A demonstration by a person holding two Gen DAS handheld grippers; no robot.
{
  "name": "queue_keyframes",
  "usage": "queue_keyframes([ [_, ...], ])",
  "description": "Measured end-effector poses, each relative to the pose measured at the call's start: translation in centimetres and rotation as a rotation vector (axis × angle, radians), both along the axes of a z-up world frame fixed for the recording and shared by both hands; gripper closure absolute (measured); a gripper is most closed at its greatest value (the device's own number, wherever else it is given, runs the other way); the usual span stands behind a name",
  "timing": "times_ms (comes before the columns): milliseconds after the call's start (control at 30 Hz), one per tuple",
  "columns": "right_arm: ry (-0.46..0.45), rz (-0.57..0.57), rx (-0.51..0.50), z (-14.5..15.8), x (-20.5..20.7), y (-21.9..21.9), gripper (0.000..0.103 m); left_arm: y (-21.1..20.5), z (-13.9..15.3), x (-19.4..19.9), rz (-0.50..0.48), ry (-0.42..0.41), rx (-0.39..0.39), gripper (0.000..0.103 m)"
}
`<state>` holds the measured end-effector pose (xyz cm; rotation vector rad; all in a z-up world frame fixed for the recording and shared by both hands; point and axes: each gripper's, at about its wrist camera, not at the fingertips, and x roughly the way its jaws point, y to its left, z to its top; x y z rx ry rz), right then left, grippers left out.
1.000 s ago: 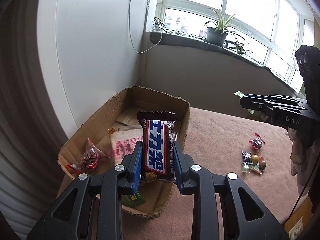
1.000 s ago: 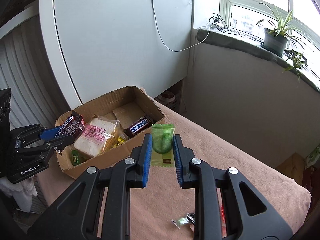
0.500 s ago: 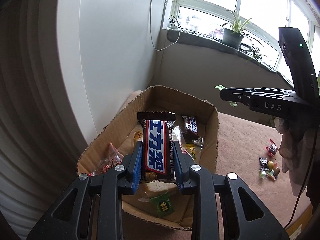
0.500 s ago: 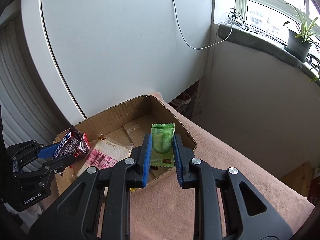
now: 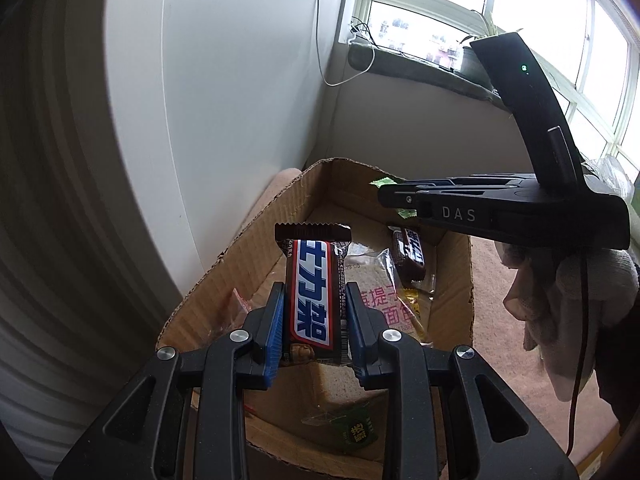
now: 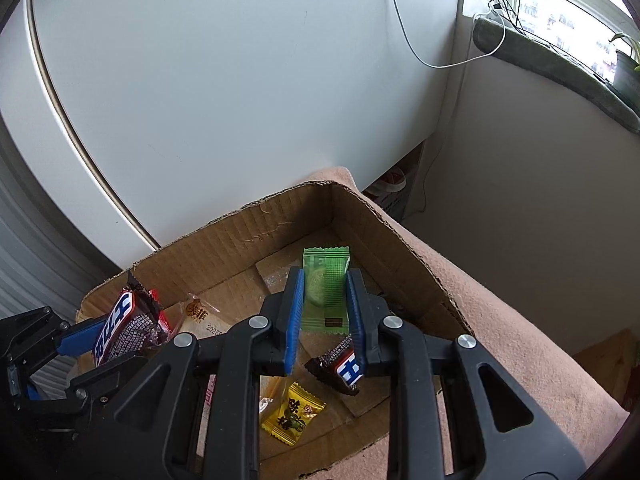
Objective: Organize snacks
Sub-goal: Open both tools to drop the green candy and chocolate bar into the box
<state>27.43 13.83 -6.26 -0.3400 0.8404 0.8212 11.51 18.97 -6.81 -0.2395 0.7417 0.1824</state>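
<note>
My left gripper (image 5: 315,304) is shut on a brown chocolate bar (image 5: 314,300) with blue and white lettering, held upright over the near half of the open cardboard box (image 5: 248,248). My right gripper (image 6: 324,300) is shut on a small green packet (image 6: 325,288) above the box's far corner (image 6: 332,216). Seen from the left wrist, the right gripper (image 5: 384,194) reaches in from the right over the box. From the right wrist, the left gripper (image 6: 116,332) with its bar (image 6: 120,322) shows at the lower left.
Inside the box lie a second chocolate bar (image 6: 340,368), a yellow candy packet (image 6: 292,414), a bagged bread slice (image 5: 380,292) and a dark green packet (image 5: 352,432). The box sits on a pinkish cloth-covered table (image 6: 500,340) beside a white panel (image 6: 240,80). A gloved hand (image 5: 568,312) holds the right gripper.
Both grippers have moved in over the box, each still gripping its snack. The right one travelled farther, from over the cloth to above the box's far corner, and sank.
</note>
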Motion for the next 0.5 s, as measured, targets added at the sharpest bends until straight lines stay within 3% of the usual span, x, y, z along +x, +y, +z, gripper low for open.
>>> queue_keyframes([
  [167, 0.007, 0.011, -0.011, -0.5, 0.3, 0.8, 0.079, 0.4, -0.3, 0.3, 0.005, 0.008, -0.016, 0.076],
  [233, 0.009, 0.010, -0.017, -0.6, 0.3, 0.8, 0.071, 0.6, -0.4, 0.2, 0.012, 0.007, -0.024, 0.076],
  [300, 0.006, 0.010, -0.014, -0.5, 0.3, 0.7, 0.045, 0.9, -0.4, 0.3, 0.018, 0.010, -0.029, 0.075],
  [333, -0.001, 0.006, -0.011, -0.4, 0.2, 0.5, 0.043, 0.9, -0.4, 0.3, 0.021, 0.008, -0.029, 0.074],
  [433, 0.004, -0.002, -0.001, 0.0, 0.2, 0.0, 0.042, 0.7, -0.2, 0.2, 0.025, 0.006, -0.032, 0.065],
  [500, 0.002, -0.009, 0.005, 0.3, 0.1, -0.7, 0.042, 0.6, -0.1, 0.1, 0.024, 0.004, -0.031, 0.065],
])
